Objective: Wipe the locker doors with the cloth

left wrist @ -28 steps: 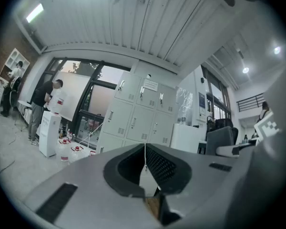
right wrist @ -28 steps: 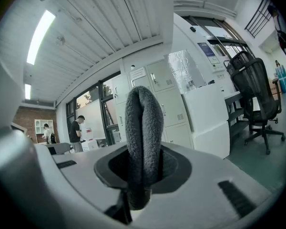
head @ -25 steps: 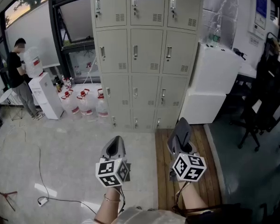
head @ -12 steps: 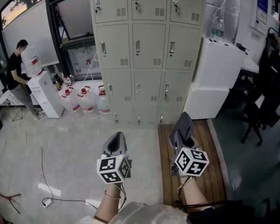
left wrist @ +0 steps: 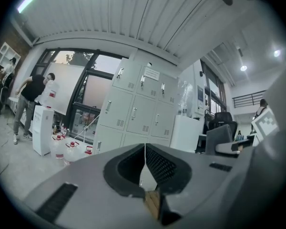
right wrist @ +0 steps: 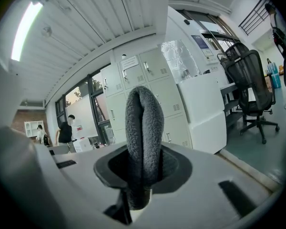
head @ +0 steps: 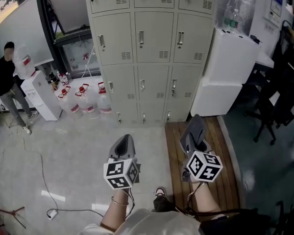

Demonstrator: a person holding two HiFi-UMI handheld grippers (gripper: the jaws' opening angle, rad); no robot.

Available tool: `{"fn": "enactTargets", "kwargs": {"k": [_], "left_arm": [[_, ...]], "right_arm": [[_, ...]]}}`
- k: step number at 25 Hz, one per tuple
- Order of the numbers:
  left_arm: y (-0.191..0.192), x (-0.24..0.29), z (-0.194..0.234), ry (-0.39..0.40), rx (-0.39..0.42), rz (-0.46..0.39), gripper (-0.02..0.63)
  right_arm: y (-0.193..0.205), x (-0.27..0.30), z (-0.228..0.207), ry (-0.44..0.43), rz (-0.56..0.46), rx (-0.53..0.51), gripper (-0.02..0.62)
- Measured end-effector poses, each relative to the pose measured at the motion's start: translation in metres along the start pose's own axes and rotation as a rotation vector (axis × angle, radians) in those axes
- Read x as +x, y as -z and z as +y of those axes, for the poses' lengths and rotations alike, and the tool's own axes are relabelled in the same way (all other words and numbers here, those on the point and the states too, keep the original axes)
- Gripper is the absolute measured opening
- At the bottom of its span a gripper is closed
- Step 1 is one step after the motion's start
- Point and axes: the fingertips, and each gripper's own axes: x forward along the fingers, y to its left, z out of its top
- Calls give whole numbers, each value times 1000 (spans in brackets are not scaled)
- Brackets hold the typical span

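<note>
My right claw (right wrist: 143,168) grips the cloth (right wrist: 144,123), its length pointing straight ahead at the locker doors (right wrist: 174,99); my left claw's (left wrist: 144,149) clenched empty.

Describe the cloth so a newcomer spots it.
Facing the grey lockers, look to the right gripper held over the wooden floor strip. The cloth is the dark grey fleecy fold clamped in its jaws; the left gripper is shut on nothing.

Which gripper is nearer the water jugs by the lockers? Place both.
Left. The left gripper, shut and empty, hangs over concrete right of the water jugs; the right gripper, clamping the grey cloth, is farther right over the wooden strip.
</note>
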Motion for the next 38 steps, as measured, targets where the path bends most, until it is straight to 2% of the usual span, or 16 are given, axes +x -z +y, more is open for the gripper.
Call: {"fn": "enactTargets", "kwargs": {"k": [5, 19, 29, 38], "left_arm": [[0, 46, 7, -1, -5, -5, 11], [-34, 216, 36, -63, 32, -12, 11], [-29, 289, 74, -128, 41, 25, 11], [-31, 379, 128, -109, 29, 21, 11]], "right_arm": [[-6, 47, -13, 2, 2, -4, 71], [-60, 231, -40, -80, 13, -5, 71], [-45, 329, -40, -124, 90, 18, 71], [-45, 426, -24, -106, 100, 0, 71]]}}
